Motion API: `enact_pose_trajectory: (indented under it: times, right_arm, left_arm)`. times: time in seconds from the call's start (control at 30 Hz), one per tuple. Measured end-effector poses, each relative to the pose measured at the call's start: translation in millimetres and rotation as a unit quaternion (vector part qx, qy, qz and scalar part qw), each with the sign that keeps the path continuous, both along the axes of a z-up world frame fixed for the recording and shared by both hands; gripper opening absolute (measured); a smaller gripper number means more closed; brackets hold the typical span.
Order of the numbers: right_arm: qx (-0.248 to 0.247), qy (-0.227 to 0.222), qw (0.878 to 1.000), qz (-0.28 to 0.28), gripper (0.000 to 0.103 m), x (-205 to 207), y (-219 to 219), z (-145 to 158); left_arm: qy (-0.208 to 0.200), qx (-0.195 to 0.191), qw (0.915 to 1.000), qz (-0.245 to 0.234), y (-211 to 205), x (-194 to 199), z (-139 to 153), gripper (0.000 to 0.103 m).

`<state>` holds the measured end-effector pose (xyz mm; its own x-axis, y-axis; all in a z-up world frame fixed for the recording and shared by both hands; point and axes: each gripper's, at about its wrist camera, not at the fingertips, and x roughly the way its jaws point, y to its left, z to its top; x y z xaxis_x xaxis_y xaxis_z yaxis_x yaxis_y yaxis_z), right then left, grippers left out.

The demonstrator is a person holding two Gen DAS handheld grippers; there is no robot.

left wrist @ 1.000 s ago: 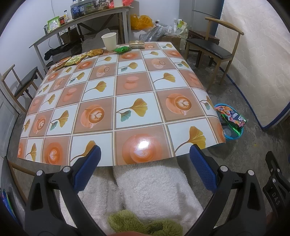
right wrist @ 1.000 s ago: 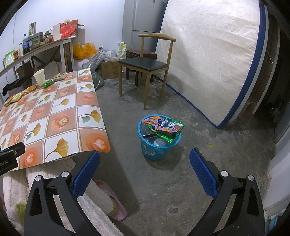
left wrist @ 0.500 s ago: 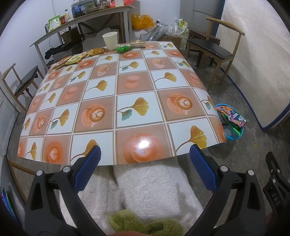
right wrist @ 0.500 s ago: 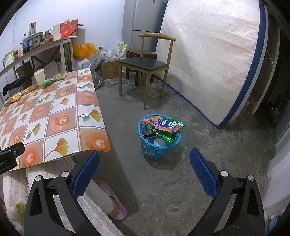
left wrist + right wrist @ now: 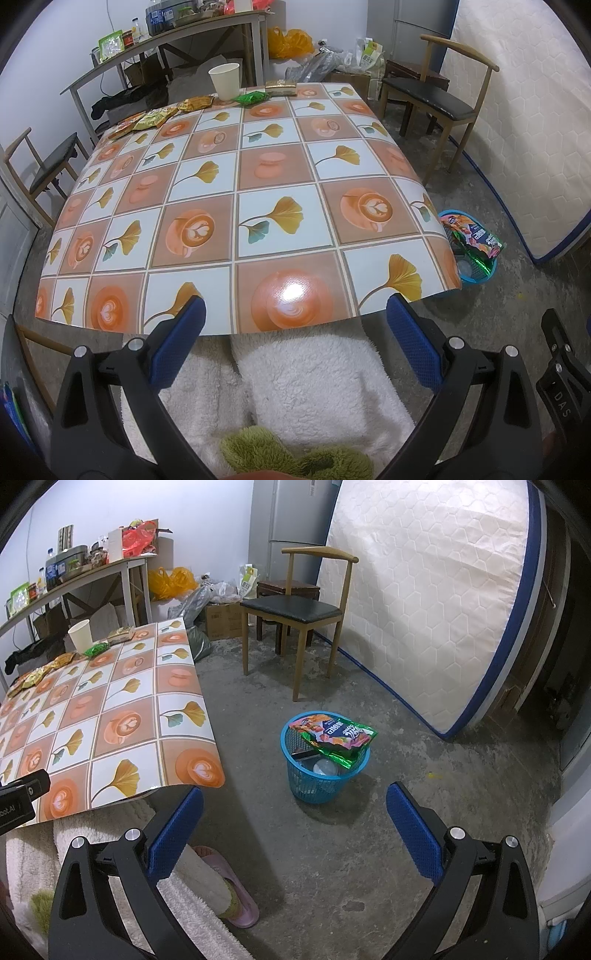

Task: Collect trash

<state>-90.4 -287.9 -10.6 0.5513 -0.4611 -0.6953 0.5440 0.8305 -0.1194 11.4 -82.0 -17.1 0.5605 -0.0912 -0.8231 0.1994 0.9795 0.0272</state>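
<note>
while both tools are hanging idle at the near edge of the table (image 5: 258, 236), the person is sitting between pickups: the left gripper (image 5: 295, 343) is showing at the bottom of the left wrist view with its blue pads spread wide apart and nothing between them, and the right gripper (image 5: 295, 823) is sitting likewise at the bottom of the right wrist view, pads apart and empty, looking toward the floor. the trash still to be gathered is lying along the far edge of the table, at the upper middle of the left wrist view: a white paper cup (image 5: 224, 80), a green wrapper (image 5: 253, 98) just beside it, a tan packet (image 5: 281, 87) to its right, and a row of yellow and orange snack wrappers (image 5: 162, 115) trailing toward the upper left. the blue basket (image 5: 321, 779) is standing on the concrete floor at the centre of the right wrist view, well apart from the table's corner, with a colourful snack bag (image 5: 334, 738) resting across its rim and other items dimly visible inside. judging from this layout, some collecting is already done and the far row remains. the next move is probably calling for a long forward reach with either gripper, closing on one wrapper or the cup, then carrying it over to the basket; the thin, flat wrappers are likely needing a low pinch at an edge.
</note>
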Motion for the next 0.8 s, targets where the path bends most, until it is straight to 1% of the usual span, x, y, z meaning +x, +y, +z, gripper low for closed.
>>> enact_pose_trajectory:
  times: [0.8]
  right_arm:
    - [0.001,0.000,1.000,0.000,0.096,-0.3,-0.4,0.4]
  left_arm:
    - [0.000,0.000,1.0000,-0.001,-0.7,-0.9,0.2,0.094]
